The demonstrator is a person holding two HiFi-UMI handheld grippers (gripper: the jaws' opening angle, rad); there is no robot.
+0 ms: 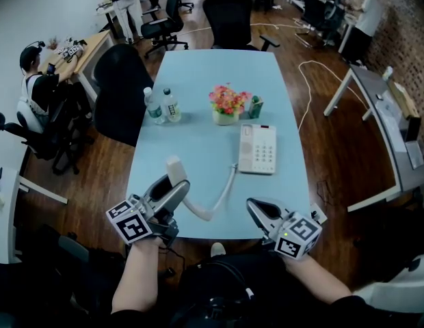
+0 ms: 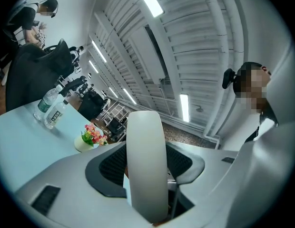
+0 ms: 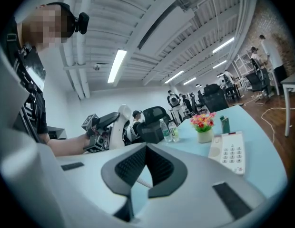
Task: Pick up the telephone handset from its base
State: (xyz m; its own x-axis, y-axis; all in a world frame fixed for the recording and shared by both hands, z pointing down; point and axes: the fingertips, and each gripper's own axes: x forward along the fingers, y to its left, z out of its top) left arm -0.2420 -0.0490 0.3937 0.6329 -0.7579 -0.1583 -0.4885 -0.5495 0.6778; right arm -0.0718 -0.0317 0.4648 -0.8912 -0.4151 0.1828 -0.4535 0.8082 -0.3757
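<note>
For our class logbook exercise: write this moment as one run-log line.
left gripper: shut on handset, off base | right gripper: shut, empty | base: on table

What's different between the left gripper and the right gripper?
The left gripper has its fingers clamped on the white handset, holding it away from the phone base. The right gripper has its fingers shut together with nothing between them. The left gripper tips slightly upward, while the right gripper points a bit downward. Both are grey and carry a marker cube, and both are near the table's front edge.
</note>
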